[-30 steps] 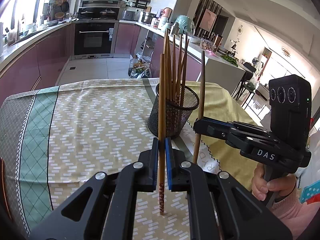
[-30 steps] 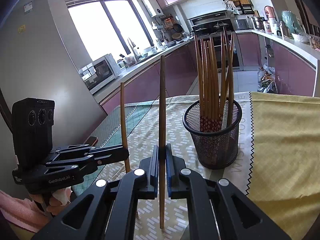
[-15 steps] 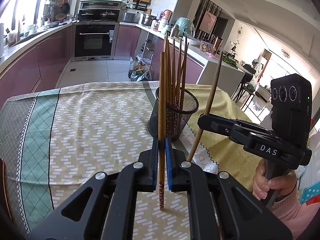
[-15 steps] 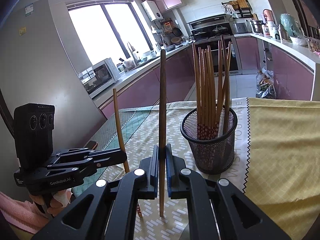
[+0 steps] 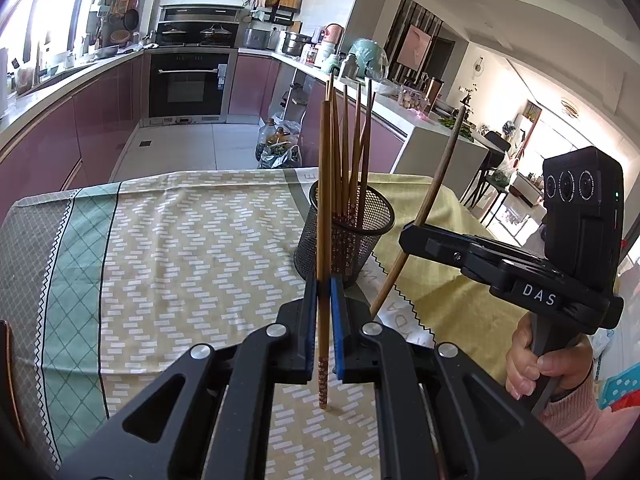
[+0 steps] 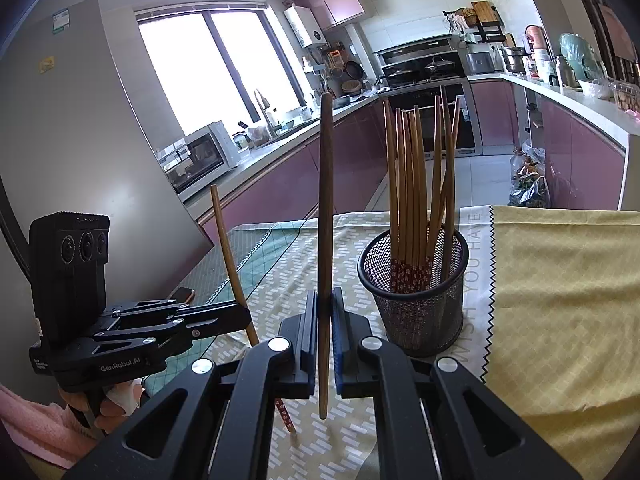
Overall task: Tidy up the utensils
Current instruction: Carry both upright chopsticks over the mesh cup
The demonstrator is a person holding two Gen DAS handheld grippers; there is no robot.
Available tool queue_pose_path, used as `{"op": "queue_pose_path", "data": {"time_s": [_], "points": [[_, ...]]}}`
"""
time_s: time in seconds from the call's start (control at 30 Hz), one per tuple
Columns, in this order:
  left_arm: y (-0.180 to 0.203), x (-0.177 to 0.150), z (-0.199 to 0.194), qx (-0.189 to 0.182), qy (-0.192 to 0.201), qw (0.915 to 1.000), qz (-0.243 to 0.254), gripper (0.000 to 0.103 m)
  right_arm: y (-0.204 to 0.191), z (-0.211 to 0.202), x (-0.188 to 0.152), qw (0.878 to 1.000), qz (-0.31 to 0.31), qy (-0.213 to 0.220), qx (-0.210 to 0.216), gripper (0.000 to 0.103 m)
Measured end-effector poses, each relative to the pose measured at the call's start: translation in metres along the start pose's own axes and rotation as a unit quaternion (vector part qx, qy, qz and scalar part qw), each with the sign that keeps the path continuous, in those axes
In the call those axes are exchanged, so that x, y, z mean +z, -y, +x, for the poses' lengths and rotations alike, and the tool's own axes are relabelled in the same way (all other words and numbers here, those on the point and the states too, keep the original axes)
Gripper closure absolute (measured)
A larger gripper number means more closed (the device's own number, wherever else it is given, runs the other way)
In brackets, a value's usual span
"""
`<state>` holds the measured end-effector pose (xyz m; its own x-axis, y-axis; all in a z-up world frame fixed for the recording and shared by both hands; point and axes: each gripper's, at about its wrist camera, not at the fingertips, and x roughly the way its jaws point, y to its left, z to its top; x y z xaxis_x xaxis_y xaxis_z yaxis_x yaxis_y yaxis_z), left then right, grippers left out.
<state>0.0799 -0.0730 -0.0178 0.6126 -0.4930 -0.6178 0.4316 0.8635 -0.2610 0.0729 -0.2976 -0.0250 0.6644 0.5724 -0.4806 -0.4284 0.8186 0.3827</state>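
black mesh holder (image 6: 416, 312), red-flowered brown chopsticks (image 6: 412, 208)

From my feed, the built-in oven (image 5: 186, 84) anchors the far wall. Above it I see two lidded pots (image 5: 194, 34) on the hob. Left of the oven, under the window (image 6: 208, 68), sits a white microwave (image 6: 196, 156). Right of the oven, bags of greens (image 5: 278, 148) lie on the tiled floor (image 5: 180, 148).

On the cloth-covered desk (image 5: 180, 248), the black wire-mesh cup (image 5: 344, 236) full of upright wooden chopsticks (image 5: 348, 152) stands at twelve o'clock; the kitchen counter (image 5: 420, 124) runs behind it, toward one o'clock.
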Motion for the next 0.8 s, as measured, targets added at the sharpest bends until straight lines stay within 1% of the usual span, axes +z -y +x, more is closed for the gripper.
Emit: {"op": "queue_pose_path", "data": {"time_s": [0.8], "points": [[0.005,0.006,-0.001,-0.004,0.006,1.0,0.006,0.096,-0.003,-0.005,0.011,1.0,-0.011,0.016,-0.007,0.097]]}}
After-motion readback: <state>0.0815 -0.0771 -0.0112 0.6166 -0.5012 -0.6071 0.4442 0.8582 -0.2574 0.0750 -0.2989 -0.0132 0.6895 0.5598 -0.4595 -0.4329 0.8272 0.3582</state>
